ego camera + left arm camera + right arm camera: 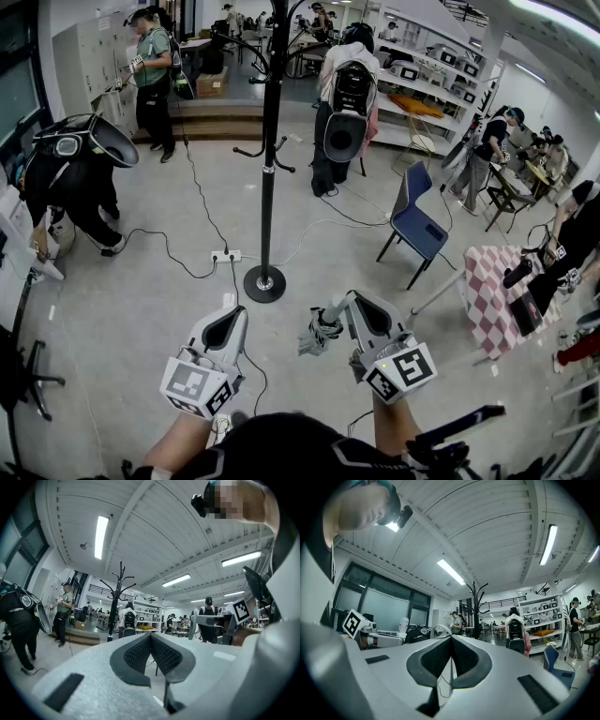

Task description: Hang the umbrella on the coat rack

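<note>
Before the coat rack (270,150), the right gripper (347,300) is clamped on the folded umbrella (317,336); the left gripper (238,313) is closed and empty, just beside it.

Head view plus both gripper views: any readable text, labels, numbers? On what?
No readable text in any view.
Black-and-white square markers on the two grey cubes: coded patterns, no letters.
Small boxes on the white shelf rack and the brown cardboard box: print, if any, too small.
Folded grey umbrella: no print visible.
</note>
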`<state>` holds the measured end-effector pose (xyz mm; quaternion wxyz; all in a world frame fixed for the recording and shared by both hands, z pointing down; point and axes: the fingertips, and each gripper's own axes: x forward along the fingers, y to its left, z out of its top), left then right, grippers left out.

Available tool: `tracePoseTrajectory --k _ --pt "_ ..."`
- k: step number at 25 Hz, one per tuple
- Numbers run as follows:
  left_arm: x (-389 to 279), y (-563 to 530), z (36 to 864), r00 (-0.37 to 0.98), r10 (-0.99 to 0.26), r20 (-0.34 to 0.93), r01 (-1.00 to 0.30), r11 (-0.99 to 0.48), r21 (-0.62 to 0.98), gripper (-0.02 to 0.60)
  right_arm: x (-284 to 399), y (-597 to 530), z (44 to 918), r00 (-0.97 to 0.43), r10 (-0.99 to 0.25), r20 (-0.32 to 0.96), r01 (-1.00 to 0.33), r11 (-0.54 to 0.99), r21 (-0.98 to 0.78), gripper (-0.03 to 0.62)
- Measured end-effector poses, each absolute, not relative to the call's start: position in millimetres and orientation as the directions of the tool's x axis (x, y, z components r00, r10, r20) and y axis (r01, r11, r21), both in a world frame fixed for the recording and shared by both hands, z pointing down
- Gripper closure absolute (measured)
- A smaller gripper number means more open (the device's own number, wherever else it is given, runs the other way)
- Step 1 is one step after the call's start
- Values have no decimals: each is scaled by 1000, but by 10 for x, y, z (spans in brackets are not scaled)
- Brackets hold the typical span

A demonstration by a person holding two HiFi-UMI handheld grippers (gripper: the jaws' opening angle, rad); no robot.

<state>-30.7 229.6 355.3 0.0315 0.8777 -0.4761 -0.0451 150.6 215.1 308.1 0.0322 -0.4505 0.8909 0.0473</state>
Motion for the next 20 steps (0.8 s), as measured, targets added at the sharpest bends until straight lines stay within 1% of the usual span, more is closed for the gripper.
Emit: tracePoseTrajectory --k 20 --pt "-595 2448 3596 559 -827 -53 -819 -561 120 572 1250 2318 3023 -572 -813 -109 -820 571 46 586"
